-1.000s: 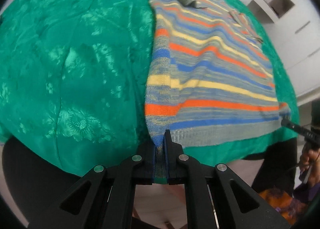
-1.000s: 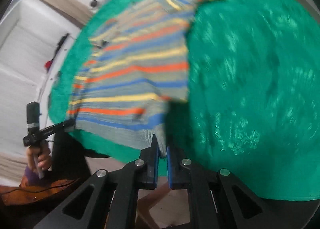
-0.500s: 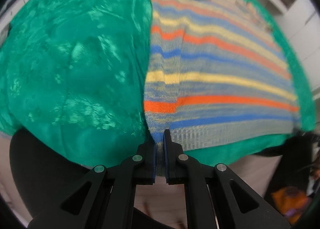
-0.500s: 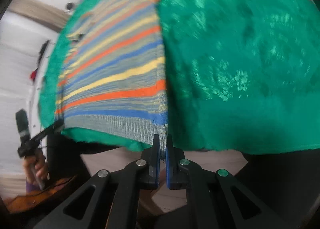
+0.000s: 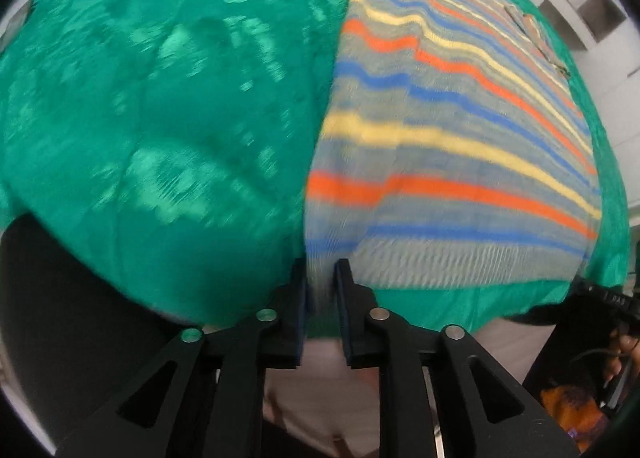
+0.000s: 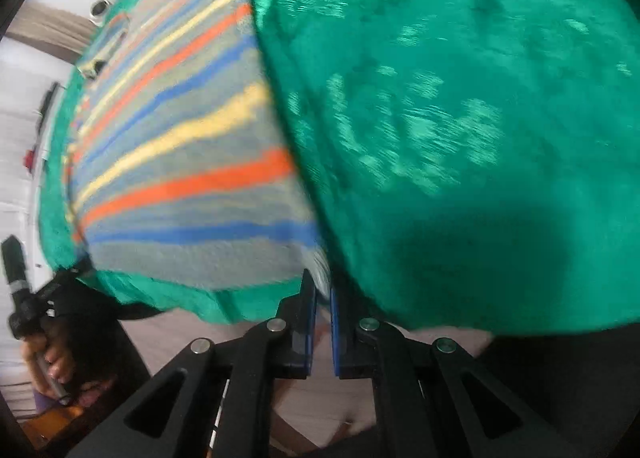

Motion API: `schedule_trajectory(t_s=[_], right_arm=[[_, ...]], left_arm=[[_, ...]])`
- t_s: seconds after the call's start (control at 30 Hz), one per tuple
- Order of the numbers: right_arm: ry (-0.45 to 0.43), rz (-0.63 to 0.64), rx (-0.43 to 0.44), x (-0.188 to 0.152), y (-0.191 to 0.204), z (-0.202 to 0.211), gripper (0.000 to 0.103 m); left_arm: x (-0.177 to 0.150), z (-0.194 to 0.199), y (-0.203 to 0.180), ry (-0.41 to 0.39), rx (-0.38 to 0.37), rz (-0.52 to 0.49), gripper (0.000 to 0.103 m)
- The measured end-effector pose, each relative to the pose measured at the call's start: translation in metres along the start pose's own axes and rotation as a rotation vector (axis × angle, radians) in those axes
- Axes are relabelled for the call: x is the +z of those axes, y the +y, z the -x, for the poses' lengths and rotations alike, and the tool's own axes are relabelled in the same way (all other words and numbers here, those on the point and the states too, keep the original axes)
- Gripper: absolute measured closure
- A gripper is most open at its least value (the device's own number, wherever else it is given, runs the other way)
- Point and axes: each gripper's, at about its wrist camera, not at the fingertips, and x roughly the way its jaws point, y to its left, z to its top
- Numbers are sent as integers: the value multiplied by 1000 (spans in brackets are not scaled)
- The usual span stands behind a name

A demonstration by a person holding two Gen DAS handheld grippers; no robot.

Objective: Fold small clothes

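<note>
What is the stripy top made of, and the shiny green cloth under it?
The stripy top looks like a soft knit, maybe wool or cotton: matte, with ribbing along its hem. The green cloth looks like satin or a similar smooth woven fabric: glossy, catching light on a raised flower pattern. The blur leaves both uncertain.
</note>
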Motion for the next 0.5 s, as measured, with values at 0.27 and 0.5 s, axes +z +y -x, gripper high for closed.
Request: schedule_trajectory(t_s=[0.27,0.5], right_arm=[[-170,135,-217,1,7,91,69],[-321,358,9,52,98,75,54]], left_arm=[[8,81,17,-220,99,21,55],[51,39,-45,-332,20,-133,36]])
